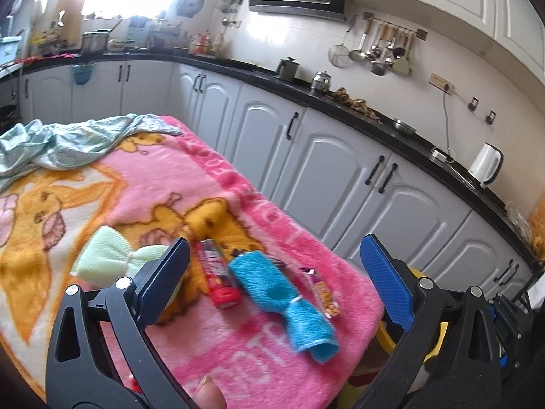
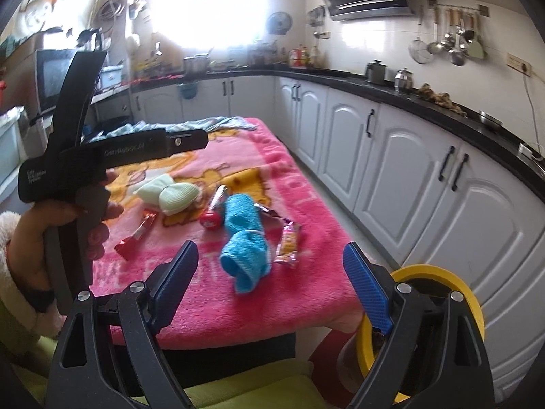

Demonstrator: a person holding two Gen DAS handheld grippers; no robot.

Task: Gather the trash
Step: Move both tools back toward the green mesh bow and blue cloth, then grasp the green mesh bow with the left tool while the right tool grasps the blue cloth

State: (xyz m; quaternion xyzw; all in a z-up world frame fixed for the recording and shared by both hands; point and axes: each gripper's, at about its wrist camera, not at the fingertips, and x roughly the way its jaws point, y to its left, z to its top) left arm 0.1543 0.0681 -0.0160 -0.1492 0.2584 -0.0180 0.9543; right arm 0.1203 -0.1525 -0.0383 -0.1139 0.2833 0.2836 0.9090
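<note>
Blue sock (image 2: 246, 238) and wrapper (image 2: 289, 242) lie beyond open jaws.

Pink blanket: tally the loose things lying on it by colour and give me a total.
Blue: 1, the rolled blue sock
Pale green: 1, the pale green sock
Grey-green: 1, the crumpled cloth at the far end
Red: 2, the red tube and the red wrapper
Orange and pink: 1, the snack wrapper
Silver: 1, the foil scrap
Total: 7
</note>
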